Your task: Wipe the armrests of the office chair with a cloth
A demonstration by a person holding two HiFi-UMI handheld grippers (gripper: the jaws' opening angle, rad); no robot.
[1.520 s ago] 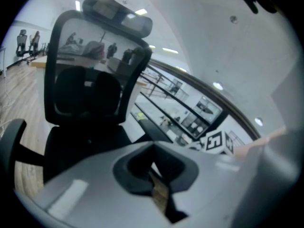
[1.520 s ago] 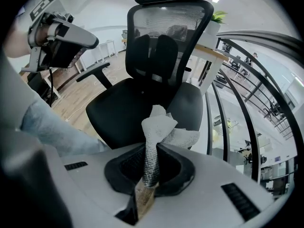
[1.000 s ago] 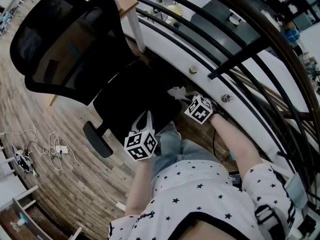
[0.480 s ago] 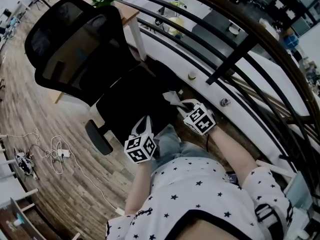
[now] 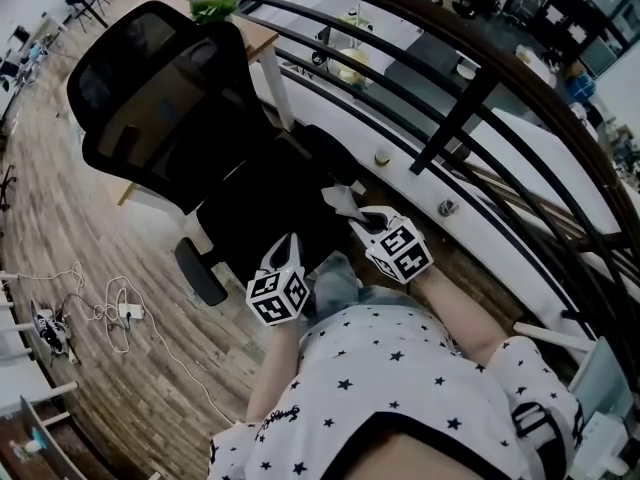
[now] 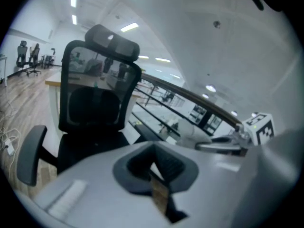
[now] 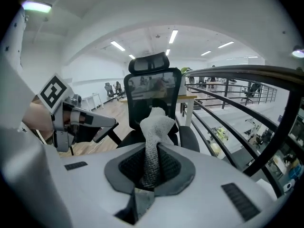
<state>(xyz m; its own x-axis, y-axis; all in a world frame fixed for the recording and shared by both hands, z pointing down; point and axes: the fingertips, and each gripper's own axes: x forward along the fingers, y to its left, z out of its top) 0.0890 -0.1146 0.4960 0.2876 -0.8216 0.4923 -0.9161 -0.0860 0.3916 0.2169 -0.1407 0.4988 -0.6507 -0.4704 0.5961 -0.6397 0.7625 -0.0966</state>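
Note:
A black mesh-backed office chair point(image 5: 165, 118) stands in front of me, its seat point(image 5: 265, 203) just beyond both grippers. Its left armrest point(image 5: 200, 271) juts out at the lower left, and the right armrest point(image 7: 191, 138) lies beside the railing. My right gripper point(image 5: 358, 211) is shut on a whitish cloth point(image 5: 343, 198), which stands up from the jaws as a knitted bunch point(image 7: 154, 127) over the seat's right side. My left gripper point(image 5: 293, 240) hovers over the seat's front edge, shut with nothing in it point(image 6: 154, 167). The left armrest point(image 6: 31, 153) lies well left of it.
A black metal railing point(image 5: 450, 108) with a wooden top rail runs diagonally close on the right. A wooden desk point(image 5: 255, 33) with a plant stands behind the chair. Cables and a power strip point(image 5: 120, 308) lie on the wood floor at left.
The head view has shifted, so the chair sits further right and higher. The right gripper with the cloth has drifted slightly left, closer to the left gripper. Both grips are unchanged.

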